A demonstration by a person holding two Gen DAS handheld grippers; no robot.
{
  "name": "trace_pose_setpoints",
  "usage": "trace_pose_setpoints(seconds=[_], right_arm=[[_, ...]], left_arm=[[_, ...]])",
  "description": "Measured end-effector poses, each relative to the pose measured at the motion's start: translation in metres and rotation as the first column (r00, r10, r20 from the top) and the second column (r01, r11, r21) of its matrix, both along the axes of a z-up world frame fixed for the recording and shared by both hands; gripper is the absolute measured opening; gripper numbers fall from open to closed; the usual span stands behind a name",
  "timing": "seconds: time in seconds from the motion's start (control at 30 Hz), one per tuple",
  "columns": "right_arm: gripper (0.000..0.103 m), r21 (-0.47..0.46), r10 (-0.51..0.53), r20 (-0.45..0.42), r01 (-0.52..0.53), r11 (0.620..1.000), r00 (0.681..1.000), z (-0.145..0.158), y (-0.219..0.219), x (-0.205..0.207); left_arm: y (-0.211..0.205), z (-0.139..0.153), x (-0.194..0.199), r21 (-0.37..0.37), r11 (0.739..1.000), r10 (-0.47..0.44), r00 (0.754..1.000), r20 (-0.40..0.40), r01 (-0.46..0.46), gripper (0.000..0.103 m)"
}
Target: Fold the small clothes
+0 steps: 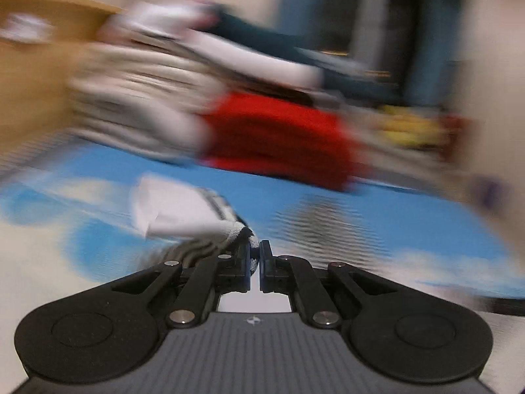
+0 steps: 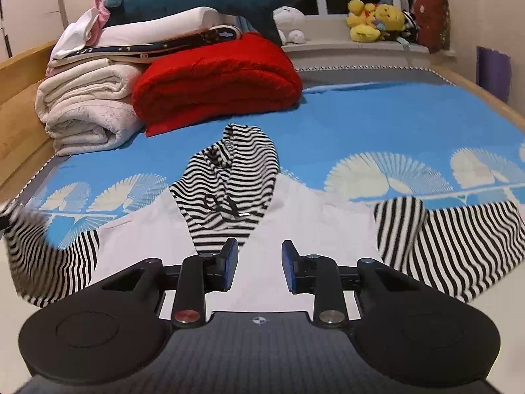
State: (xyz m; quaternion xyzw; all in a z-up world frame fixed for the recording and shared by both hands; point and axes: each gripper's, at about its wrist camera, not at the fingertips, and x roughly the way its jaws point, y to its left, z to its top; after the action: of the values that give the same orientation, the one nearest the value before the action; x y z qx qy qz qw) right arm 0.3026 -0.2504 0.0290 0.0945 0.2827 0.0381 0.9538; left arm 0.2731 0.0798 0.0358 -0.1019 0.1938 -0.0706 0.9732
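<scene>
Left claw (image 1: 255,257) pinched narrow on a striped cuff (image 1: 242,234) of the hooded top (image 2: 295,229), lifted in a blurred view. Right claw (image 2: 259,262) held wide, gripping nothing, low over the white body spread flat on the blue bed cover (image 2: 344,124), hood (image 2: 236,177) pointing away. Bare cover beyond the hood up to the red blanket (image 2: 216,82) and towel stack (image 2: 85,108) by the left bed edge.

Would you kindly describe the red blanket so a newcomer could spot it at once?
On the blue bedspread, look toward the far left. The red blanket lies folded beside the cream blanket roll; it is the only bright red bundle there.
</scene>
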Motion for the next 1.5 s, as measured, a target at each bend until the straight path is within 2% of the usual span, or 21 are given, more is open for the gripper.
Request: trace_pose_setpoints(seconds=[0.03, 0.07, 0.1, 0.13, 0.27, 0.37, 0.43, 0.53, 0.57, 0.6, 0.67, 0.77, 0.93, 1.0, 1.1, 1.13, 1.23, 1.3, 1.33, 1.4, 1.5], right_arm=[[0.031, 0.006, -0.009, -0.005, 0.009, 1.0, 1.0, -0.002, -0.003, -0.002], [0.031, 0.014, -0.021, -0.012, 0.022, 1.0, 1.0, -0.005, -0.006, -0.004], [0.031, 0.021, -0.031, -0.02, 0.031, 0.999, 0.999, -0.009, -0.008, -0.006], [0.031, 0.028, -0.043, -0.038, 0.044, 0.999, 0.998, -0.014, -0.011, -0.007], [0.031, 0.083, -0.088, -0.127, 0.099, 0.992, 0.988, -0.029, -0.022, -0.007], [0.031, 0.131, -0.094, -0.179, 0.119, 0.984, 0.979, -0.039, -0.029, 0.0], [0.032, 0.176, -0.106, -0.223, 0.147, 0.973, 0.969, -0.048, -0.032, 0.008], [0.033, 0.267, -0.11, -0.31, 0.198, 0.943, 0.944, -0.067, -0.034, 0.022], [0.033, 0.303, -0.106, -0.34, 0.215, 0.928, 0.934, -0.073, -0.033, 0.028], [0.033, 0.337, -0.101, -0.369, 0.234, 0.912, 0.924, -0.08, -0.031, 0.034], [0.033, 0.372, -0.099, -0.408, 0.264, 0.89, 0.908, -0.09, -0.025, 0.045], [0.033, 0.381, -0.117, -0.461, 0.316, 0.869, 0.88, -0.105, -0.015, 0.059], [0.033, 0.377, -0.175, -0.532, 0.417, 0.827, 0.828, -0.129, -0.011, 0.078], [0.033, 0.37, -0.182, -0.504, 0.401, 0.838, 0.844, -0.13, -0.007, 0.083], [0.004, 0.358, -0.168, -0.424, 0.335, 0.871, 0.89, -0.119, -0.003, 0.088], [0.004, 0.377, -0.173, -0.383, 0.325, 0.868, 0.908, -0.111, -0.005, 0.086], [0.004, 0.392, -0.182, -0.138, 0.222, 0.893, 0.974, -0.065, -0.007, 0.067], [0.004, 0.34, -0.215, 0.033, 0.192, 0.921, 0.976, -0.04, -0.01, 0.05], [0.004, 0.317, -0.242, 0.069, 0.209, 0.925, 0.968, -0.035, -0.014, 0.044], [0.004, 0.246, -0.325, 0.011, 0.313, 0.917, 0.946, -0.042, -0.03, 0.044], [0.007, 0.148, -0.418, -0.291, 0.472, 0.869, 0.861, -0.086, -0.064, 0.061]], left_arm=[[-0.012, -0.004, -0.003, -0.048, 0.994, -0.103, 0.994, -0.033, 0.102, 0.009], [-0.02, -0.009, -0.003, -0.088, 0.981, -0.182, 0.981, -0.074, 0.175, 0.024], [-0.026, -0.017, -0.003, -0.119, 0.969, -0.231, 0.966, -0.114, 0.218, 0.035], [-0.029, -0.023, -0.004, -0.12, 0.972, -0.217, 0.967, -0.136, 0.201, 0.036], [-0.007, -0.039, 0.013, -0.139, 0.99, -0.025, 0.967, -0.254, -0.011, 0.037], [0.026, -0.045, 0.028, -0.148, 0.961, 0.165, 0.915, -0.369, -0.233, 0.037], [0.038, -0.045, 0.037, -0.148, 0.941, 0.221, 0.882, -0.416, -0.306, 0.037], [0.039, -0.043, 0.047, -0.093, 0.956, 0.231, 0.906, -0.356, -0.28, 0.037], [0.038, -0.047, 0.054, -0.034, 0.959, 0.249, 0.891, -0.381, -0.283, 0.036], [0.036, -0.048, 0.058, -0.032, 0.956, 0.255, 0.882, -0.396, -0.291, 0.036], [0.038, -0.047, 0.062, -0.08, 0.955, 0.236, 0.894, -0.38, -0.286, 0.036], [0.044, -0.042, 0.068, -0.051, 0.954, 0.26, 0.898, -0.355, -0.296, 0.036], [0.047, -0.044, 0.084, -0.079, 0.949, 0.255, 0.892, -0.372, -0.304, 0.036], [0.048, -0.042, 0.086, -0.072, 0.948, 0.261, 0.89, -0.374, -0.309, 0.036], [0.052, -0.042, 0.09, -0.053, 0.948, 0.274, 0.889, -0.366, -0.314, 0.036], [0.053, -0.042, 0.091, -0.053, 0.948, 0.275, 0.889, -0.367, -0.315, 0.036], [0.055, -0.041, 0.094, -0.059, 0.951, 0.262, 0.891, -0.371, -0.304, 0.036], [0.053, -0.042, 0.094, -0.056, 0.955, 0.252, 0.894, -0.371, -0.292, 0.036], [0.051, -0.042, 0.095, -0.056, 0.958, 0.243, 0.895, -0.374, -0.283, 0.036], [0.045, -0.046, 0.095, -0.058, 0.964, 0.219, 0.896, -0.386, -0.261, 0.036], [0.034, -0.057, 0.099, -0.069, 0.976, 0.157, 0.885, -0.439, -0.207, 0.036]])
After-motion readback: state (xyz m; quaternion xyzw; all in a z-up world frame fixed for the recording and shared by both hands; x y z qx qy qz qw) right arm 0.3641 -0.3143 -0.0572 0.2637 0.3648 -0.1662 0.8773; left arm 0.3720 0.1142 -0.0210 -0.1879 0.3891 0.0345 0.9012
